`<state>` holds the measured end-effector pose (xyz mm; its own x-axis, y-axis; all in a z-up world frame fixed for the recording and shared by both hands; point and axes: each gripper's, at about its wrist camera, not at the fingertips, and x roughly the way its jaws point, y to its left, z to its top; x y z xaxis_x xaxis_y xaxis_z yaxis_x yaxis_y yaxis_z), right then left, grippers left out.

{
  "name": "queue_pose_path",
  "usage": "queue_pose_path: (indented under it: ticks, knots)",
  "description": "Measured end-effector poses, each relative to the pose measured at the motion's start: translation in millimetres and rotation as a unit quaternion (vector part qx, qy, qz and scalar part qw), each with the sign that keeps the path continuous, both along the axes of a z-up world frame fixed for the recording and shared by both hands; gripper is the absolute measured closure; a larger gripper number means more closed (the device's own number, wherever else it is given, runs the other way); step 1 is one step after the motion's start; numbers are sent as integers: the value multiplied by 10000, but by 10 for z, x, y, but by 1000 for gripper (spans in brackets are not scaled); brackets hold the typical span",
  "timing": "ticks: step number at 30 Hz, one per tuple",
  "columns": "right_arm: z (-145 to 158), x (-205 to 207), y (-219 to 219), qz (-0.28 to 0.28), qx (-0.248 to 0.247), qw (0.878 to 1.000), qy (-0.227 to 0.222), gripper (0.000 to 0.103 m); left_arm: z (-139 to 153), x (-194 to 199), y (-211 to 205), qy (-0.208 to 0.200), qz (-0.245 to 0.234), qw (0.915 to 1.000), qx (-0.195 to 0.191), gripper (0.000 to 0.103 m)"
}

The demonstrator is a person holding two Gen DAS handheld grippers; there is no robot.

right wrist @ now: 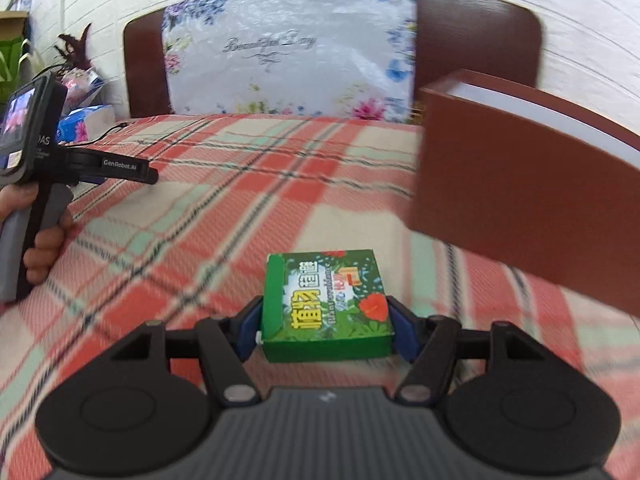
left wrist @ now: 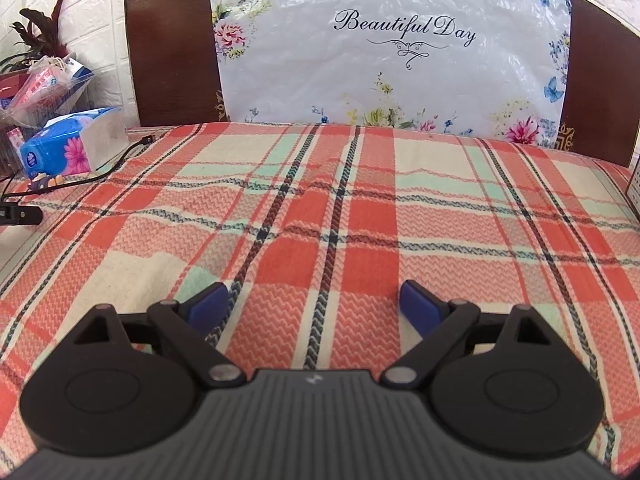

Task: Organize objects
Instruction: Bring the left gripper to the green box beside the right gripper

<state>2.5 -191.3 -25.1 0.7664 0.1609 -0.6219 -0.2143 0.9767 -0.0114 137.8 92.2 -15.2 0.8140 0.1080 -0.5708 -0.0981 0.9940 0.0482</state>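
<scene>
- The green box (right wrist: pixel 326 306) is a flat little carton, bright green on its sides, with a printed top of leaves, red flowers and big yellow characters beside smaller white and red lettering.
- It sits above the plaid bedspread (right wrist: pixel 192 216), clamped between the blue pads of the right gripper (right wrist: pixel 326 330), one pad against each long side. Its near end faces the camera and the far end points up the bed.
- The right gripper's jaws are about half spread, pinching the box flat and level; its black linkage arms angle inward to the pads.
- Just to the right of the box and a bit farther up stands a brown box (right wrist: pixel 520 184), open at the top with a pale inner lining. It is blurred, as is most of the right-wrist view.
- The left gripper (left wrist: pixel 314 304) hangs over the bedspread with its blue pads (left wrist: pixel 208 304) spread wide and nothing between them, tilted down toward the cloth.
- In the right-wrist view the left hand (right wrist: pixel 44 248) wraps the grey handle at the left edge, its gripper pointing across the bed.
- At the head of the bed a white floral pillow (left wrist: pixel 380 52) reading "Beautiful Day" leans on a dark wooden headboard (left wrist: pixel 172 60).
- A blue tissue pack (left wrist: pixel 68 144) and a black cable (left wrist: pixel 112 164) lie at the bed's left side.
</scene>
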Motion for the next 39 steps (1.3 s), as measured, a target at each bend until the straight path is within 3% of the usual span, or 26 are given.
queue_pose_path:
  ticks: [3,7,11,15,19,21,26,30,34,39]
  knots:
    - [1,-180,-111,-185,67,9998,-55,39,7,-68,-71,9,99,9997,217,9]
    - [4,-181,-139,-255,97,9996,-24,29,15,-257,-182,16,172,9987,470,9]
    - [-7,-251,-155,-156,98,9998,31,19,21,-563,-248,102,115,9996,250,9]
    - [-1,-332,-205,-66,141,9999,55,17,30,-783,-379,188,-9,9995,254,9]
    - [13,-404,-262,-27,143,9999,75,14,44,-928,-490,378,-230,9988,-189,9]
    - [20,-429,-286,-28,127,9999,93,14,52,-1001,-643,445,-503,9976,-145,9]
    - [15,-464,-347,7,170,9998,85,13,125,-1053,-1007,900,-1320,9865,-347,9]
    - [2,-462,-333,52,131,9999,69,11,180,-1055,-1155,1209,-1681,9759,-692,9]
    - [-12,-454,-348,95,172,9998,56,9,208,-1038,-1188,1454,-1813,9676,-989,9]
    - [-22,-443,-350,131,207,9997,51,7,211,-1052,-1203,1509,-1855,9662,-961,9]
